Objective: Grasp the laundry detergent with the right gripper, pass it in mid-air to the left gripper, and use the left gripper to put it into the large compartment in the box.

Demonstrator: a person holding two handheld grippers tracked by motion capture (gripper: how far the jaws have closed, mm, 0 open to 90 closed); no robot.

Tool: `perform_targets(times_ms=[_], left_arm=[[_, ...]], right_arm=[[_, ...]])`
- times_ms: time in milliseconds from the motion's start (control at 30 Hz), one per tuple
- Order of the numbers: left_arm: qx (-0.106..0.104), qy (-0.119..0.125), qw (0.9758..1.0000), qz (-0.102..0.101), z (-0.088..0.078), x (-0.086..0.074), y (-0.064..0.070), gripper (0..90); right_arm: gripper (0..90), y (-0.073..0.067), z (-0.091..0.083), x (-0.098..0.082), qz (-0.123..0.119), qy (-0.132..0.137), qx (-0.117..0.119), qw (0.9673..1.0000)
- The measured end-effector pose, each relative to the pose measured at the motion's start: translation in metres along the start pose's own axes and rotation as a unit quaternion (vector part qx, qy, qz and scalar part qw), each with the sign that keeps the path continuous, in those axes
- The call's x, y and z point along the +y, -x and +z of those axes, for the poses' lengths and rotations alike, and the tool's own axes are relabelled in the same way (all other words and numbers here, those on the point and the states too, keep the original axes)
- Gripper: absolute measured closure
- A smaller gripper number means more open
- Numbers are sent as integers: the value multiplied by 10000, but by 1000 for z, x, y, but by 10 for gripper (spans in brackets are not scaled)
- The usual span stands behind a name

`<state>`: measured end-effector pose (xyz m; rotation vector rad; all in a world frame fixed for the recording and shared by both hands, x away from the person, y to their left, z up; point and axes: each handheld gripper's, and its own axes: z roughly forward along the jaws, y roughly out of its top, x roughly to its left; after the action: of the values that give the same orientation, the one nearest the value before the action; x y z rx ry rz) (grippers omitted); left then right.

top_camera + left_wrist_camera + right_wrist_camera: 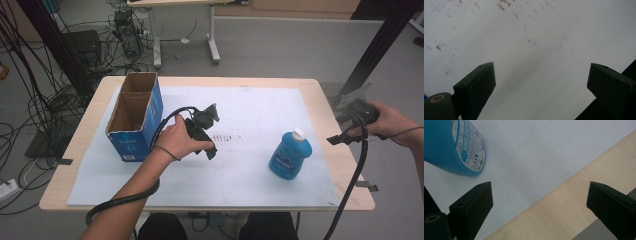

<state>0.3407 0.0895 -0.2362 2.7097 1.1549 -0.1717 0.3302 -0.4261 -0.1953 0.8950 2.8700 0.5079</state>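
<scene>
Black fingers (471,207) on the right gripper (537,205) stand wide apart with nothing between them, looking down at the seam where the white mat (529,157) meets the pale wood of the bench (564,202). Just off one finger sits the blue bottle (451,147), close but untouched, so this looks like a line-up for a grab rather than a grip. From the high view the right gripper (345,134) hangs out past the bench's right edge, and the bottle (290,155) stands upright on the mat with its white cap up, a clear gap between the two.

Over to the left gripper (539,85): fingers (477,85) spread wide too, empty, aimed at bare, lightly scuffed mat. Seen from above, the left gripper (202,132) hovers mid-bench, just beside the open cardboard box (135,115). My guess is it waits there because the box, standing open-topped at the mat's left end, is where the bottle is headed.
</scene>
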Motion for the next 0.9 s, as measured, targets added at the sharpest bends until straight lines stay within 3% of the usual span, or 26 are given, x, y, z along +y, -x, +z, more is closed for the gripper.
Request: perform_targets(times_ms=[900], left_arm=[[-35, -29, 10000, 22, 3, 1, 2, 86]], right_arm=[[63, -36, -3, -22, -81, -31, 135, 9999]])
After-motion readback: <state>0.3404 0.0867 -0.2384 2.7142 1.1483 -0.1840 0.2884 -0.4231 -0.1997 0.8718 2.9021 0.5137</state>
